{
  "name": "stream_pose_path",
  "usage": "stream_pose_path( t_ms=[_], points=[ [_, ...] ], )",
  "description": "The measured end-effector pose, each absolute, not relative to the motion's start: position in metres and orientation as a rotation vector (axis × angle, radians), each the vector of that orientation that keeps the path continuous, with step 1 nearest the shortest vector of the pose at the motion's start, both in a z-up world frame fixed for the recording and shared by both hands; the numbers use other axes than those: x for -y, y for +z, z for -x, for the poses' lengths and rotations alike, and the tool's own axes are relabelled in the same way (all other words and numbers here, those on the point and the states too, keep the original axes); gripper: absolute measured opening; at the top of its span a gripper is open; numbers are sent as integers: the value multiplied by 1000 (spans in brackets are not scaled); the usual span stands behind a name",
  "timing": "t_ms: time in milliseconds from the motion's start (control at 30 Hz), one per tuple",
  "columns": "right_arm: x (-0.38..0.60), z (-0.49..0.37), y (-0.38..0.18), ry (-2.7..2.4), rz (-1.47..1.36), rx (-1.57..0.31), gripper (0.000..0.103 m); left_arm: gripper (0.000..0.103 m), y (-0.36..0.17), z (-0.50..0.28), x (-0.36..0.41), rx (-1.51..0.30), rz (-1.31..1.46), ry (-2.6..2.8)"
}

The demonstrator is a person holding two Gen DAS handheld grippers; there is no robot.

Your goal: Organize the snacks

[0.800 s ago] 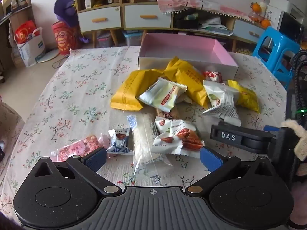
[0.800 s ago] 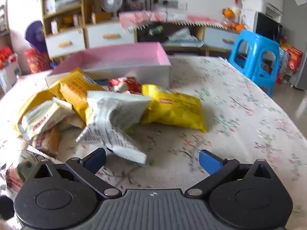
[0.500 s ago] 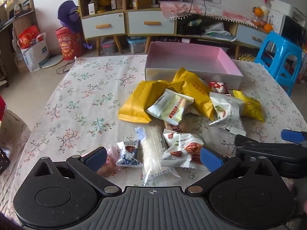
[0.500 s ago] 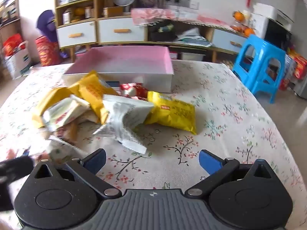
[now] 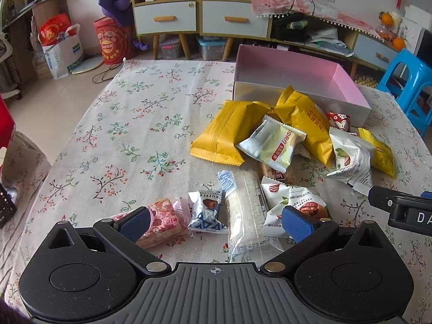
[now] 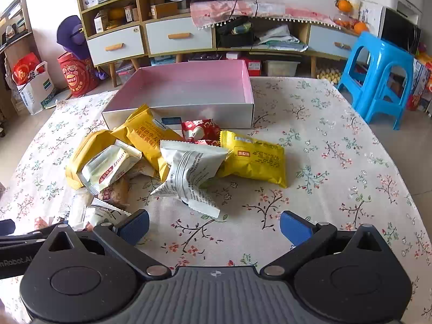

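Snack sort not yet begun — pink box [image 6: 186, 86] sits empty on the floral table [image 6: 324, 162].
Both tools, left gripper [image 5: 214, 220] and right gripper [image 6: 214, 228], hover w/ jaws spread wide, nothing held; approx. a dozen snack packets [image 6: 189, 172] lie heaped just in front of the box — all left to move.

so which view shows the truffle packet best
The left wrist view: the truffle packet lies in full sight just ahead of the open left tool, its label readable. In the right wrist view I cannot pick it out among the clutter at the left edge.
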State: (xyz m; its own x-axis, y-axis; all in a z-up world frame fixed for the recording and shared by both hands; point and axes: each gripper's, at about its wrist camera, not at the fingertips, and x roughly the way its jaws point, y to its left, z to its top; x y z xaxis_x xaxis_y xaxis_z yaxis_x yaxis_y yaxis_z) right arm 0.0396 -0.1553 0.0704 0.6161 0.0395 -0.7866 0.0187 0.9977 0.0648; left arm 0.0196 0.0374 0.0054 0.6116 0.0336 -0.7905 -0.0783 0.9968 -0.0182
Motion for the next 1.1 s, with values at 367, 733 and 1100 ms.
stream_pose_path(
  t_ms=[367, 733, 1100],
  points=[
    [155, -39, 77, 20, -53, -894, 94, 103, 5, -24, -37, -915, 60, 61],
    [153, -39, 84, 35, -43, -876, 94, 103, 4, -27, -38, -918, 65, 59],
    [154, -40, 82, 38, -51, -882, 94, 103, 4, -24, -35, -920, 68, 36]
  ],
)
